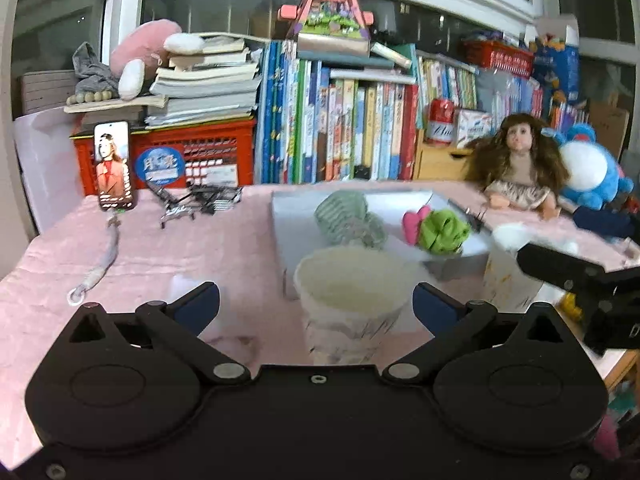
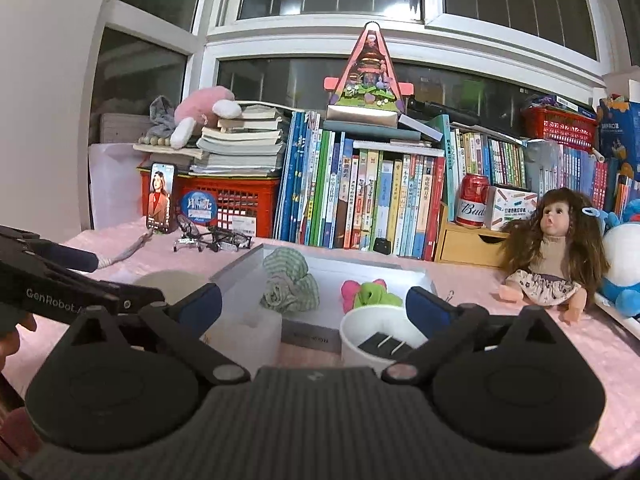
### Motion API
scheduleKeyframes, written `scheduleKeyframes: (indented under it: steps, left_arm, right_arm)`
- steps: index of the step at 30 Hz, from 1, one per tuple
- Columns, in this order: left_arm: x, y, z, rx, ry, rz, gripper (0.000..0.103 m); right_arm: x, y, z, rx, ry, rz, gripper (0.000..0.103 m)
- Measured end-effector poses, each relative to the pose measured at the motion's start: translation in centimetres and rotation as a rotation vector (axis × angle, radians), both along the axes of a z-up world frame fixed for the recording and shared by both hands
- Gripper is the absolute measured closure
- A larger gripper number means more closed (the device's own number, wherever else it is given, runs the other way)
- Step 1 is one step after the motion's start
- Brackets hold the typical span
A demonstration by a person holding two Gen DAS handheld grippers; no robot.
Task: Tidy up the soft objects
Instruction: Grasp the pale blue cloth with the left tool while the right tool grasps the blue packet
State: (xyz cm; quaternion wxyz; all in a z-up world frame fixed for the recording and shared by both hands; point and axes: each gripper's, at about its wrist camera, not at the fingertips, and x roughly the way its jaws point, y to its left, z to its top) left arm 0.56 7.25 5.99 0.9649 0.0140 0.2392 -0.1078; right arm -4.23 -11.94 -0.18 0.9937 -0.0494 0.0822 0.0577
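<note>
A white box [image 1: 280, 232] on the pink tablecloth holds a green striped cloth [image 1: 348, 220], a pink soft piece [image 1: 412, 226] and a bright green soft piece [image 1: 444, 232]. The same box [image 2: 240, 268], striped cloth [image 2: 288, 284], pink piece [image 2: 350, 294] and green piece [image 2: 374, 296] show in the right wrist view. My left gripper [image 1: 316, 304] is open, with a white paper cup [image 1: 352, 304] between its fingers, untouched. My right gripper [image 2: 314, 306] is open above a white cup [image 2: 378, 340] that holds a dark object.
A long-haired doll [image 2: 552, 256] and a blue plush [image 2: 624, 264] sit at the right. A phone [image 1: 114, 164], folded glasses [image 1: 200, 202] and a cord [image 1: 100, 264] lie at the left. Books, red crates and a red can [image 2: 474, 200] line the back. A second cup [image 1: 508, 272] stands right.
</note>
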Motion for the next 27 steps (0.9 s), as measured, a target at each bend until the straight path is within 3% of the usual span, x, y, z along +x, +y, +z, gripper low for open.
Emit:
scheduleKeyframes:
  steps: [8,13,22,27]
  left_arm:
    - [-1.3,1.5,-1.4,0.033,0.015,0.063,0.000]
    - [-1.6,2.8,-2.1,0.044,0.021,0.141,0.000]
    - [-0.9,4.5,-4.2,0.029,0.095,0.225,0.001]
    - [-0.4,5.1,-5.0,0.006,0.137,0.247,0.013]
  right_arm:
    - [-0.9,0.8,-1.7,-0.012,0.019,0.020,0.001]
    - [-1.2,1.3,-3.6,-0.025,0.085,0.030,0.003]
    - [-0.4,0.4,-5.7,0.000,0.169,-0.041,0.010]
    - [0.5,0.2,-6.1,0.005,0.183,-0.058,0.011]
